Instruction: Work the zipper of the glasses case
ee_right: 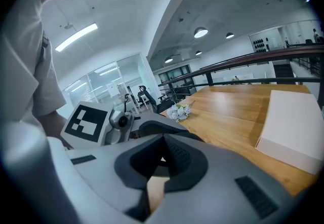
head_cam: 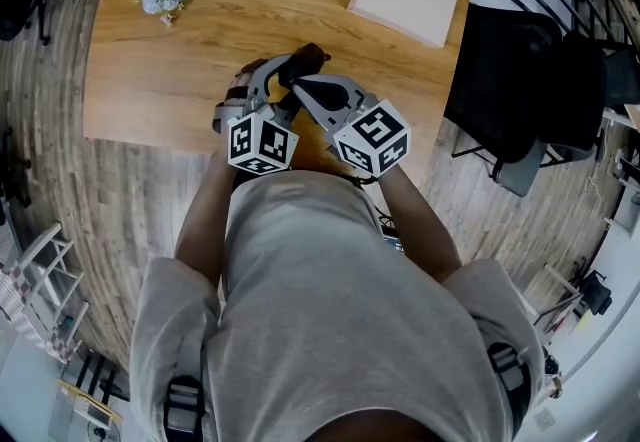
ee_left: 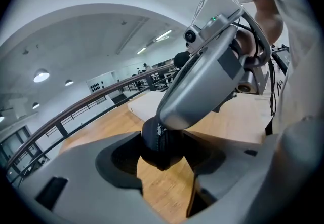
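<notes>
The glasses case, a dark, soft-looking pouch with a rounded end, hangs above the near edge of the wooden table. It is clamped by that end in the left gripper, whose jaws stand fairly wide against its sides. The case's long axis appears to run away from the person. The right gripper comes in from the right onto its upper seam, jaws fully together and apparently pinched on the small silvery zipper pull, so the pull would travel along that axis while the left hand braces.
</notes>
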`<state>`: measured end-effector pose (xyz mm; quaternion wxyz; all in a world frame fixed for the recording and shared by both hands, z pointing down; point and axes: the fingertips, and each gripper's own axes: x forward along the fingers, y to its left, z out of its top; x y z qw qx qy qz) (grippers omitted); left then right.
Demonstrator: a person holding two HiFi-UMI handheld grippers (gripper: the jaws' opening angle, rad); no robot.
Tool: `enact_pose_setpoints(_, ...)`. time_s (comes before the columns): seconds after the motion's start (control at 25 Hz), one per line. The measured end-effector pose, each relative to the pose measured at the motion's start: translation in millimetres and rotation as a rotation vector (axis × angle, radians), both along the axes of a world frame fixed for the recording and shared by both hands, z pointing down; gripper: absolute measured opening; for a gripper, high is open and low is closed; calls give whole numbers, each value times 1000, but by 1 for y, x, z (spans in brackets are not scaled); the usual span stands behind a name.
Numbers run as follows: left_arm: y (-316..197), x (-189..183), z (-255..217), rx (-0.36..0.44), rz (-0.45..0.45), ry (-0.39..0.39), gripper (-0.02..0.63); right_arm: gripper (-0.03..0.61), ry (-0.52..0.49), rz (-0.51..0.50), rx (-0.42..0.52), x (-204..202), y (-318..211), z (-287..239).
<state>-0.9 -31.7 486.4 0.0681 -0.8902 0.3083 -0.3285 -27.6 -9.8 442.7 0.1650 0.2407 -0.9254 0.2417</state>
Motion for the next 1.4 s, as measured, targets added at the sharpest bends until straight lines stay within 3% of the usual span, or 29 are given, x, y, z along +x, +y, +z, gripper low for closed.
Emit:
enact_pose_setpoints(0.24,2,1,5,-12,18,13,262,25,-2,-9,-24,-4,2,5)
enact_pose_setpoints(0.48,2,-6,18,-14,61,-24,264,25,-79,-5,-133,-13,1,19)
enact_pose_setpoints(0.6,2,-7,25,18,124,-38,262,26,-95,4,-165,-12,-2,24)
enact_pose_setpoints(0.76,2,-9,36,81,271,-103,264,35,-20,25,-108,-4,-4,29)
enact_pose_setpoints(0.88,-4,-17,41,64,327,-117,264,156,66,41,-86,6,-3,40)
enact_pose_setpoints(0.92,-6,-22,45,59,347,-130,264,161,104,48,-74,9,-3,46)
enact_pose_setpoints(1.2,-14,-53,80,80,506,-275,264,118,241,141,-50,18,-4,72)
enact_pose_setpoints(1.4,-20,-62,99,80,570,-305,264,63,273,202,-69,17,-2,84)
